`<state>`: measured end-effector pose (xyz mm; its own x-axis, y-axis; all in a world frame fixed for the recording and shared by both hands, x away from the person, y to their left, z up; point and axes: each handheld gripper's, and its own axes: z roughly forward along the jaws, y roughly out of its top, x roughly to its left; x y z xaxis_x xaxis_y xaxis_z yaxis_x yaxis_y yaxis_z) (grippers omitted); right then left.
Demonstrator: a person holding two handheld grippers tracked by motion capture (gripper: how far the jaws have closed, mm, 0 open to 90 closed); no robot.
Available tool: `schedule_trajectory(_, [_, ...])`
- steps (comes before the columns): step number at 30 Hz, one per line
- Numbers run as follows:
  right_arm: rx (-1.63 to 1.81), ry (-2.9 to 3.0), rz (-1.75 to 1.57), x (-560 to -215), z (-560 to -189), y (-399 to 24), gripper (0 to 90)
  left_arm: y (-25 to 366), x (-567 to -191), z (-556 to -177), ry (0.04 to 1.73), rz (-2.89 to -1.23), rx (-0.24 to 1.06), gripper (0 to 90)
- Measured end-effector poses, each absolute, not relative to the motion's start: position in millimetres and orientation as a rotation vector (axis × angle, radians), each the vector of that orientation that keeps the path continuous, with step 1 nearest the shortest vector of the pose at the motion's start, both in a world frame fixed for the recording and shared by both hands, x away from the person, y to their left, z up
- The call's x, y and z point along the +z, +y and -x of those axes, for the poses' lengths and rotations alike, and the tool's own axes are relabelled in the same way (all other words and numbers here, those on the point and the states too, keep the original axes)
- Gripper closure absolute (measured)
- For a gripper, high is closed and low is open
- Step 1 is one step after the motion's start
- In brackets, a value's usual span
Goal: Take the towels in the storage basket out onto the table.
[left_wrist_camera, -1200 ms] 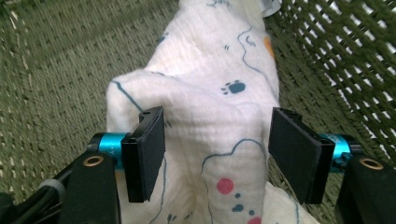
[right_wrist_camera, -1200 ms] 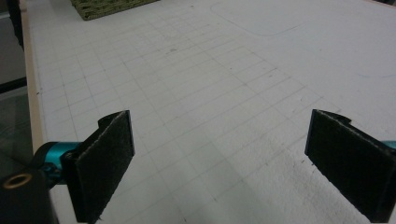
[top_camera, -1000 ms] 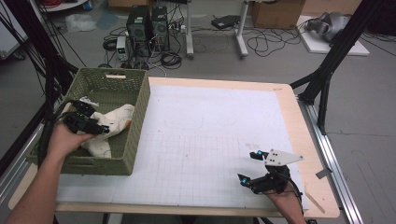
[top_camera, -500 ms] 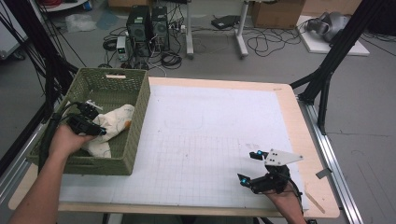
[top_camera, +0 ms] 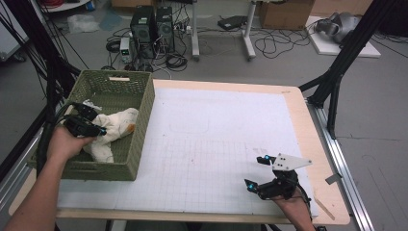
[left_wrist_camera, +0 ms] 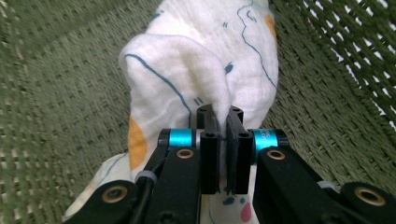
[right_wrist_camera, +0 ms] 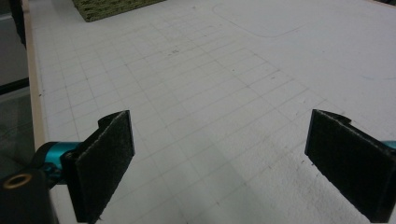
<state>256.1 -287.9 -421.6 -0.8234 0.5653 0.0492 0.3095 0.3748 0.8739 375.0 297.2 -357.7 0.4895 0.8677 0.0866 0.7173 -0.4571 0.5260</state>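
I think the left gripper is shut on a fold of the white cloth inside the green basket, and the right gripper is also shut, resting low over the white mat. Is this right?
Not quite. The right gripper is open: the right gripper view shows its pads standing wide apart over the white mat with nothing between them. The rest holds: the left gripper is shut on a fold of the white cloth inside the green basket.

Green basket on gridded table
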Motion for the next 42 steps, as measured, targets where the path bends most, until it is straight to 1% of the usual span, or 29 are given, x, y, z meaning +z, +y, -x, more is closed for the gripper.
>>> schedule_trajectory(16, [1.436, 2.366, -0.781, -420, -256, -289, 7.3, 301, -332, -363, 1.280, -2.206, 0.486, 85.8])
schedule_trajectory(22, [1.436, 2.362, -0.778, -420, -257, -290, 7.3, 307, -328, -358, 1.280, -2.158, 0.483, 85.8])
schedule_trajectory(30, [1.432, 2.369, -0.781, -421, -256, -289, 7.3, 310, -326, -351, 1.267, -2.154, 0.492, 85.8])
schedule_trajectory(42, [1.426, 2.373, -0.793, -422, -256, -288, 7.3, 321, -314, -345, 1.276, -2.064, 0.493, 85.8])
